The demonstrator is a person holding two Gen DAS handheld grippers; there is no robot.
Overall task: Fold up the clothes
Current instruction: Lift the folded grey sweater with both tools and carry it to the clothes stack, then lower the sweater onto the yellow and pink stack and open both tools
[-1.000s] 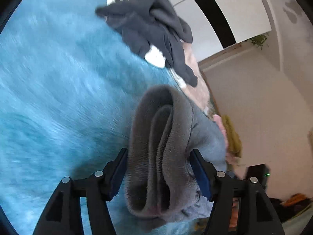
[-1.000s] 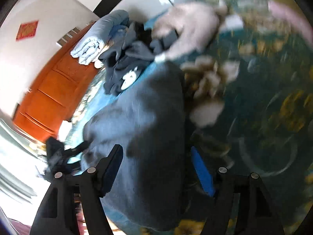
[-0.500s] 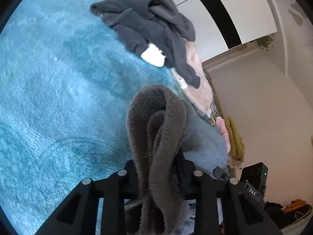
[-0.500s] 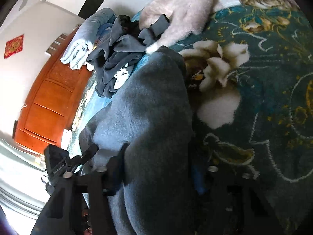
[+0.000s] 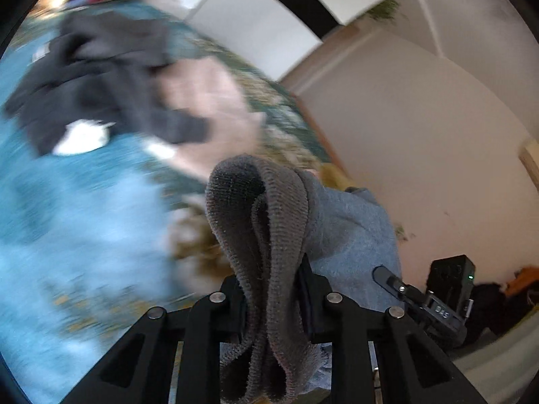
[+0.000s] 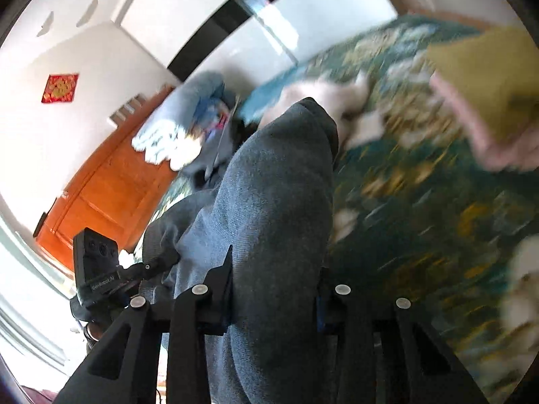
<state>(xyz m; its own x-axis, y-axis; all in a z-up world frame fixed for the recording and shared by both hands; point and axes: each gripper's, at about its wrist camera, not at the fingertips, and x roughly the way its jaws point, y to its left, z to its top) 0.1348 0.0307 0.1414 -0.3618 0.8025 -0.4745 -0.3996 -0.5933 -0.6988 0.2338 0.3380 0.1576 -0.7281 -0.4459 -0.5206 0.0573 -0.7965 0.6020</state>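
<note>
A: Left gripper (image 5: 271,289)?
B: Closing, pinched on grey garment's (image 5: 262,222) ribbed edge, above blue blanket (image 5: 67,222).
A: Right gripper (image 6: 274,279)?
B: Closing too, clamped on same garment, over floral cover (image 6: 421,208).

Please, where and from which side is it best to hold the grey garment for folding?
Probably at its ribbed hem and its opposite edge. The left gripper already pinches the bunched rib from below; the right gripper is closing on the grey garment likewise, so it hangs spread between them.

L gripper (image 5: 269,289) jaws closing on cloth, R gripper (image 6: 273,289) likewise
</note>
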